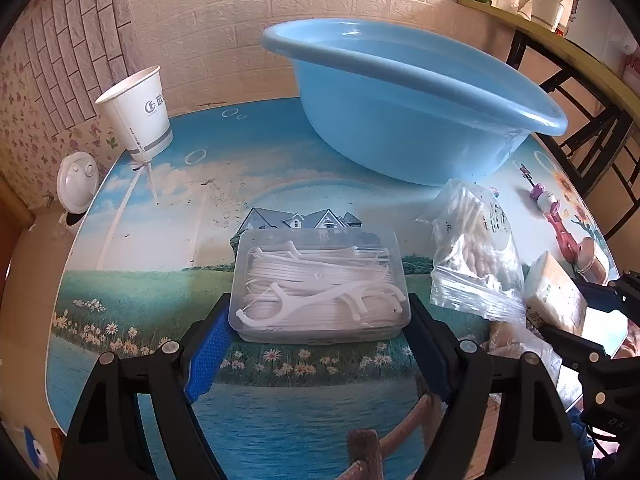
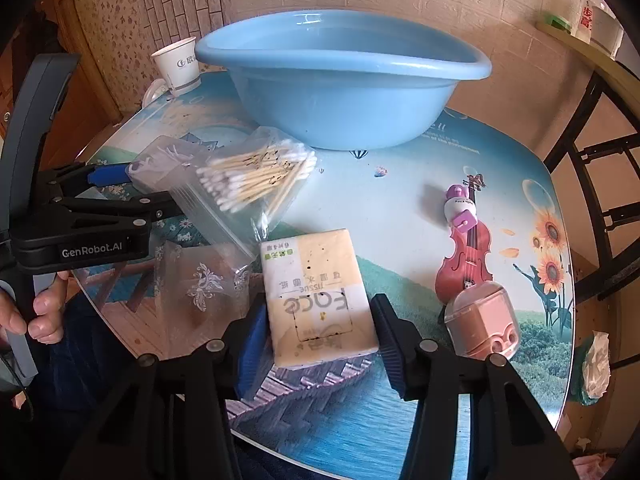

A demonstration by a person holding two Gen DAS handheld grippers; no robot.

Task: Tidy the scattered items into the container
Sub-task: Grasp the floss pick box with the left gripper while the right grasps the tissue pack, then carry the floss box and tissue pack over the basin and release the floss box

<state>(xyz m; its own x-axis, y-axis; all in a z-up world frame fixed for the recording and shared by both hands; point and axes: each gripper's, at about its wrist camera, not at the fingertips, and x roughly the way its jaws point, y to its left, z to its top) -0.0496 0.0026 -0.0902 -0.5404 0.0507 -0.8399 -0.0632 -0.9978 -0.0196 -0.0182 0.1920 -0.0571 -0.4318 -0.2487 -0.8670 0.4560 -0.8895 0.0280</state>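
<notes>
A light blue basin (image 1: 412, 92) stands at the back of the table; it also shows in the right wrist view (image 2: 340, 80). My left gripper (image 1: 320, 340) is open, its fingers on either side of a clear box of white floss picks (image 1: 320, 284). My right gripper (image 2: 320, 344) is open, its fingers on either side of a yellow tissue pack (image 2: 316, 292). A clear bag of cotton swabs (image 2: 256, 180) lies between the two items. A pink capped container (image 2: 484, 320) and a small purple-and-white item (image 2: 460, 208) lie to the right.
A white paper cup (image 1: 136, 112) stands at the back left of the table. A clear patterned bag (image 2: 200, 288) lies at the front edge. The round table (image 2: 400, 208) has a picture-printed top. A black-framed shelf (image 1: 560, 40) with bottles stands at the right.
</notes>
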